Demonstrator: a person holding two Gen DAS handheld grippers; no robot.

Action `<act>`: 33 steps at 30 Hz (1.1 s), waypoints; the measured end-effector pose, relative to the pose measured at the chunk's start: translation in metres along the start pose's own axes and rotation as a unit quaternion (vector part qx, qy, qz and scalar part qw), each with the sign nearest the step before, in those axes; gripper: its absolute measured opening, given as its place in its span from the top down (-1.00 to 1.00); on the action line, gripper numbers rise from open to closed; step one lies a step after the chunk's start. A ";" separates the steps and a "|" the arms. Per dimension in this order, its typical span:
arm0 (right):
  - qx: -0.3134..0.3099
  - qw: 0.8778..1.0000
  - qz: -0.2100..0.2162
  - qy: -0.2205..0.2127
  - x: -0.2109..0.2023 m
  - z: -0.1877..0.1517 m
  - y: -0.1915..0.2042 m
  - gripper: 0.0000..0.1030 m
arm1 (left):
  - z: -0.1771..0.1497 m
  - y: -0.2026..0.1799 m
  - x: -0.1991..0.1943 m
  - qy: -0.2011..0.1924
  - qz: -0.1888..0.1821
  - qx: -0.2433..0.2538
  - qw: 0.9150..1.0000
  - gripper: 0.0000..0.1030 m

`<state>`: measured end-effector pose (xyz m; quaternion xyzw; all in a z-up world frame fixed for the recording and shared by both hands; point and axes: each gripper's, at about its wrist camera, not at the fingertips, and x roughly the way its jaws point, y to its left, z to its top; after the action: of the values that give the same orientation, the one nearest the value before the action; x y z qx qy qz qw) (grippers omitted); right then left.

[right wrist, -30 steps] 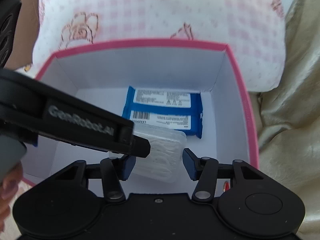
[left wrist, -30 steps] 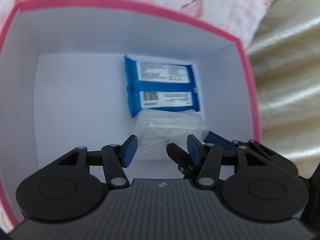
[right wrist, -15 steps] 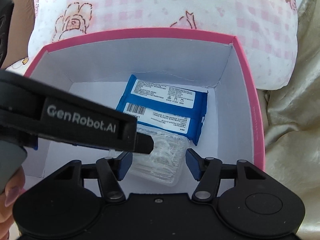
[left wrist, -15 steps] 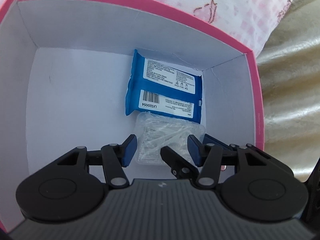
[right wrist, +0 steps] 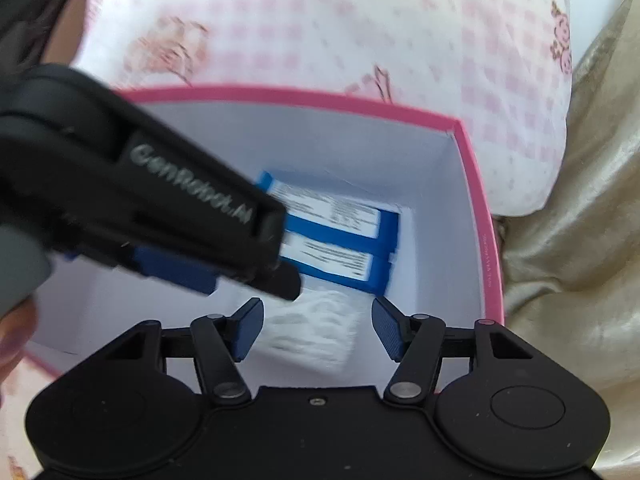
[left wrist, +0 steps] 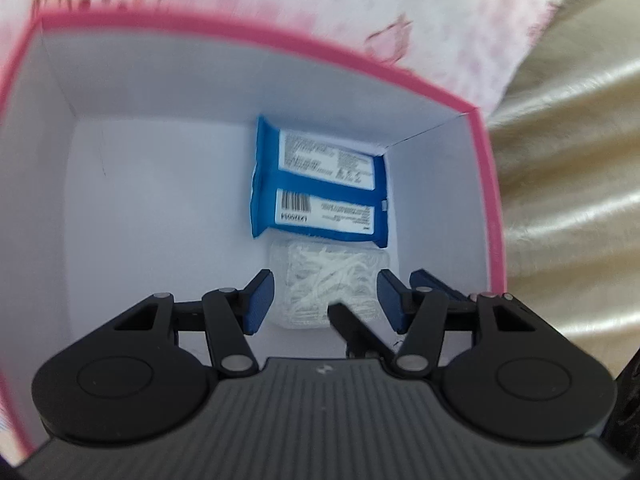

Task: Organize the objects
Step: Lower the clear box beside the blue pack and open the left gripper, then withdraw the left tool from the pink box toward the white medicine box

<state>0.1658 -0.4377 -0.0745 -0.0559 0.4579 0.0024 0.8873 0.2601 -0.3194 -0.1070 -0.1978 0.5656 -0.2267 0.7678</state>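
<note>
Pink-checked bedding (right wrist: 320,32) backs the scene. Nearest, left gripper (left wrist: 326,298) and right gripper (right wrist: 318,330) hang spread, pinching nothing, the right's jaws just having widened. Clear floss-pick case (left wrist: 328,280) lies in pink-rimmed box (left wrist: 486,200); blue wipes pack (left wrist: 320,192) touches it at 12 o'clock.

Contents: 1 pink-rimmed box (left wrist: 486,184), 1 blue wipes pack (left wrist: 320,184), 1 clear floss-pick case (left wrist: 320,276), 2 grippers.

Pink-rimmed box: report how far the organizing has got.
Done: the blue wipes packet and the clear case of floss picks lie inside the pink-rimmed white box. In hand: nothing; left gripper and right gripper are open, empty. What remains cannot be seen.
</note>
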 end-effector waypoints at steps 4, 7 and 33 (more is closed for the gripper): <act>0.022 0.999 0.016 -0.031 -0.028 -0.008 0.004 -0.27 | -0.009 -0.014 -0.028 -0.030 0.040 0.069 0.996 -0.21; 0.039 0.998 0.027 -0.047 -0.039 -0.011 0.010 -0.27 | -0.018 -0.018 -0.047 -0.039 0.077 0.108 0.990 -0.24; -0.018 0.993 0.084 -0.083 -0.150 -0.005 0.084 -0.32 | -0.063 0.002 -0.228 -0.060 0.068 0.203 0.975 -0.24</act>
<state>0.0700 -0.3473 0.0358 -0.0329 0.3858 0.0897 0.9176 0.1413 -0.1909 0.0517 -0.0121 0.4728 -0.2723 0.8380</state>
